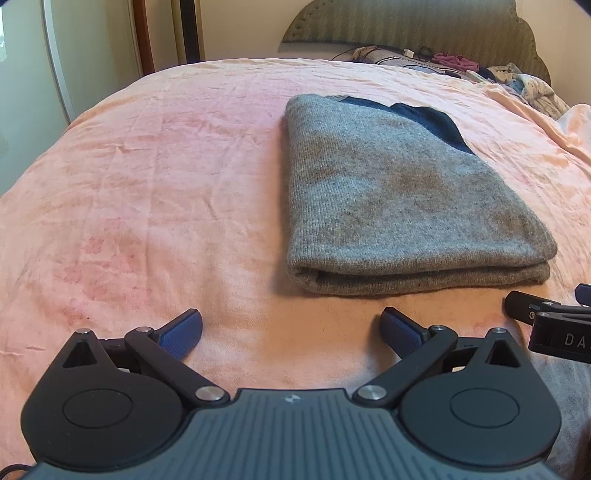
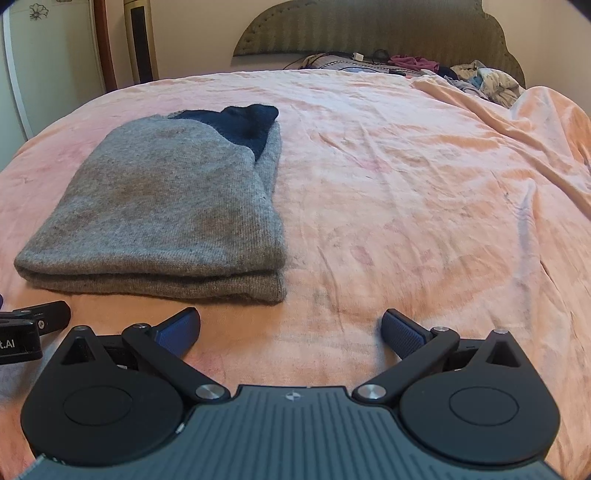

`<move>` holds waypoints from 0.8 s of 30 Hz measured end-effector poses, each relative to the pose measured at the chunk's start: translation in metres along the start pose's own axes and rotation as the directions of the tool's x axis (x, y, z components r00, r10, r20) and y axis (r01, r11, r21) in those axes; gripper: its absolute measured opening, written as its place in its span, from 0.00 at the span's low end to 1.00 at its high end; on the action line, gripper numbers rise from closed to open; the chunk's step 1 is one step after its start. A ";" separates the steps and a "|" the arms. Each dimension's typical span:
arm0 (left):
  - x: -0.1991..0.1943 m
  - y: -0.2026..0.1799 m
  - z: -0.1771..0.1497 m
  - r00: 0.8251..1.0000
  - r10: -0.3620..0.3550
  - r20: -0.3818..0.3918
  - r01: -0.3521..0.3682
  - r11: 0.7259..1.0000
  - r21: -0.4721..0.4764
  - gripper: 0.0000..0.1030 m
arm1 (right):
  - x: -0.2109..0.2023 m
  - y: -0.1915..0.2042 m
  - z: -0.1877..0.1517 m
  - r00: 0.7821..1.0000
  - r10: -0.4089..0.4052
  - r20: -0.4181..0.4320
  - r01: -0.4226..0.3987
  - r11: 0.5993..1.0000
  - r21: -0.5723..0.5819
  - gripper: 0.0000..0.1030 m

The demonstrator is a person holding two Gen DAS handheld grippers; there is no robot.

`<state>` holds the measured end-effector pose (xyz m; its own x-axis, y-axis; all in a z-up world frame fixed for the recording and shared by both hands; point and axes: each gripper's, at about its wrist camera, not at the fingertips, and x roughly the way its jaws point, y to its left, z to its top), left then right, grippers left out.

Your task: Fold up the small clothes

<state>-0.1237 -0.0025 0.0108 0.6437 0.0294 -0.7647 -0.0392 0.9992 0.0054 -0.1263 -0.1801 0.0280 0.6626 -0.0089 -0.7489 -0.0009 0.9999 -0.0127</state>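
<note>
A grey knit garment [image 1: 399, 199] with a dark navy part at its far end lies folded in a flat rectangle on the pink bedspread [image 1: 147, 184]. It also shows in the right wrist view [image 2: 166, 206], ahead and to the left. My left gripper [image 1: 291, 332] is open and empty, just short of the garment's near fold and to its left. My right gripper [image 2: 291, 332] is open and empty, near the garment's near right corner. Part of the right gripper [image 1: 546, 321] shows at the left wrist view's right edge.
A padded headboard [image 2: 369, 33] stands at the far end of the bed. Loose clothes and cables [image 2: 424, 70] are piled below it. A turned-back fold of bedspread [image 2: 517, 122] lies at the far right. A wall and wooden frame [image 1: 140, 33] stand at the far left.
</note>
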 end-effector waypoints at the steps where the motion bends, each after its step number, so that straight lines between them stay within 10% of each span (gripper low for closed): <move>1: 0.000 0.000 0.000 1.000 0.001 -0.001 -0.001 1.000 -0.001 1.00 | 0.000 0.000 0.000 1.000 0.000 0.001 0.000 1.000 0.000 1.00; 24: 0.000 0.001 0.004 1.000 -0.006 -0.028 0.006 1.000 -0.004 1.00 | -0.001 0.000 0.000 1.000 0.000 0.000 0.000 1.000 0.000 1.00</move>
<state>-0.1205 -0.0010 0.0131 0.6224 0.0224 -0.7824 -0.0384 0.9993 -0.0019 -0.1269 -0.1798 0.0281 0.6629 -0.0089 -0.7486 -0.0011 0.9999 -0.0129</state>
